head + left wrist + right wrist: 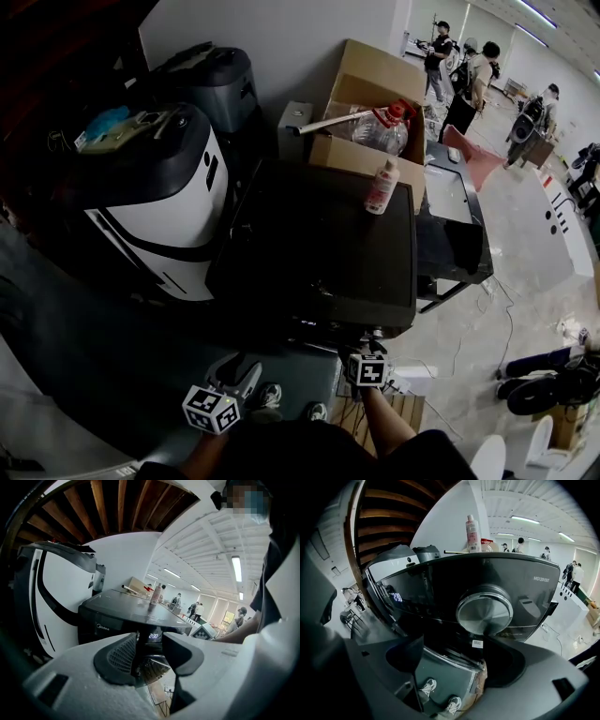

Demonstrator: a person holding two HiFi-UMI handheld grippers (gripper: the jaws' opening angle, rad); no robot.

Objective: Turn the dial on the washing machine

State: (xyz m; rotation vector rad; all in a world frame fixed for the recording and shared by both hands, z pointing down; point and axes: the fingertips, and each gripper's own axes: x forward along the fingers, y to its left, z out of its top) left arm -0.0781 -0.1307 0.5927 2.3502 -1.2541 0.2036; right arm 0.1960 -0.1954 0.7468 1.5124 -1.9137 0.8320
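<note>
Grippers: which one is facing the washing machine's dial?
The right gripper: the round silver dial sits just beyond its open jaws. The left gripper points at the lit display instead.

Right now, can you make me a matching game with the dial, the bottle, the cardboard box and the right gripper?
Things:
1 dial
2 bottle
3 cardboard box
4 right gripper

Matches:
A standing on top of the washing machine
B jaws apart, holding nothing
C round and silver, on the machine's front
D brown, behind the bottle

Pairs: 1-C, 2-A, 3-D, 4-B
</note>
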